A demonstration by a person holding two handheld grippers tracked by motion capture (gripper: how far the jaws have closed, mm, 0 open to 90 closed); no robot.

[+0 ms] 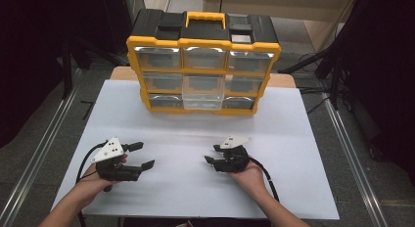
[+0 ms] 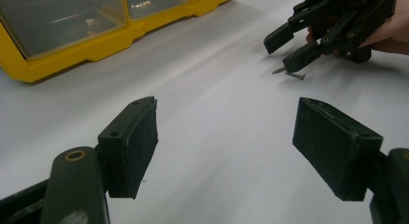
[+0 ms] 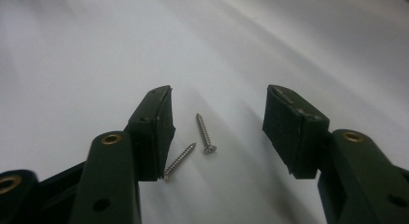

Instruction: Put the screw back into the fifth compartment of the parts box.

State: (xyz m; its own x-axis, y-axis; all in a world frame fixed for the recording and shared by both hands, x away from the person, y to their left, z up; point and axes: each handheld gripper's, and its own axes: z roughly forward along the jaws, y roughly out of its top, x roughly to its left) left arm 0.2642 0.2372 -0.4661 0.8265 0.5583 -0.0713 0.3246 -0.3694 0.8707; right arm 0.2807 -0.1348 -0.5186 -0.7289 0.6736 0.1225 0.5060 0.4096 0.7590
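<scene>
White table (image 1: 303, 139) carries two small, light, rigid, slippery screws (image 3: 206, 133) between the unclamped right gripper (image 3: 217, 132) jaws; pinch one across its shank; left gripper (image 2: 224, 147) idles open.

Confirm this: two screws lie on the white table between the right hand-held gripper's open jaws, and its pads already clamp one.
Not clamped. In the right gripper view, both screws lie loose on the table between the right hand-held gripper's open jaws.
</scene>
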